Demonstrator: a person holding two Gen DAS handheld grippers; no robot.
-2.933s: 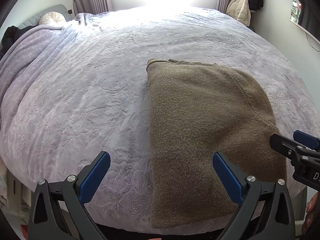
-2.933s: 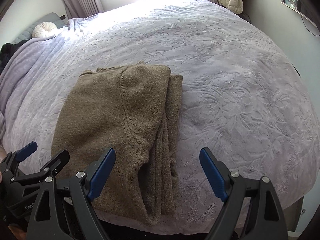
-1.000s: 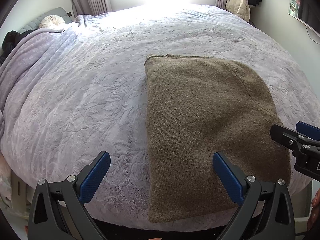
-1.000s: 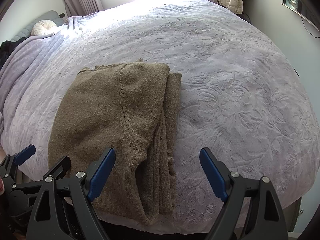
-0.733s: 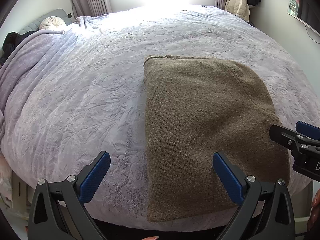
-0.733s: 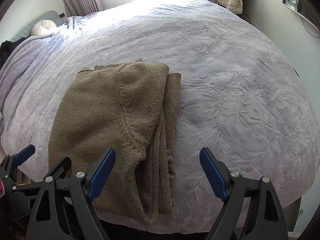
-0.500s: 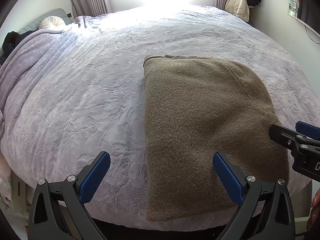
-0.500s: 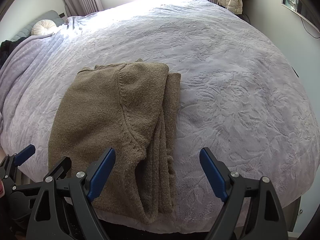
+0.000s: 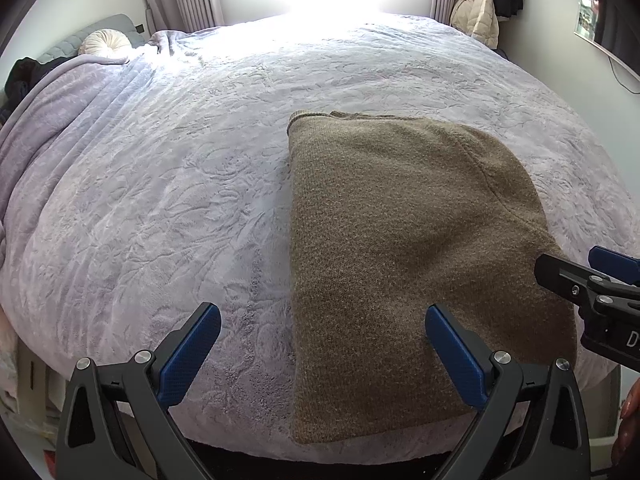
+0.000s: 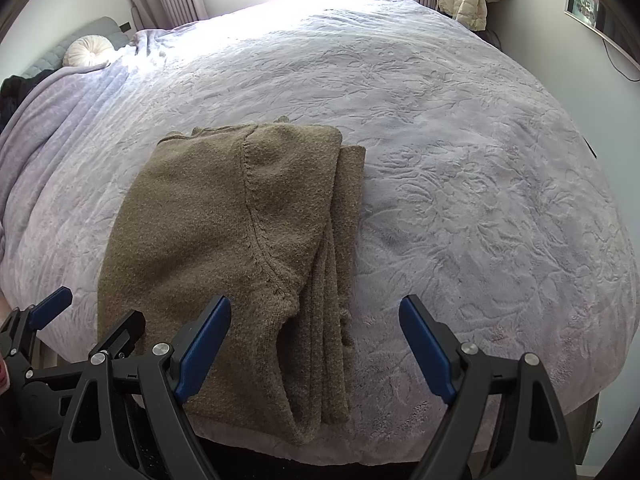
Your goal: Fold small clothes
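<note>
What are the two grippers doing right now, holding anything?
Left gripper: open, holding nothing, above the brown sweater.
Right gripper: open, holding nothing.

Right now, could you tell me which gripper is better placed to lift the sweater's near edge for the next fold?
Right, probably. The right gripper hangs open directly over the sweater's stacked near edge, while the left gripper straddles its left border, half over the bedspread.

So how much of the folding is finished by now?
The brown sweater already lies folded lengthwise on the bed, its layered edges stacked along its right side. Nothing is in hand: both the left gripper and the right gripper hover open, jaws wide. A final crosswise fold probably remains.
</note>
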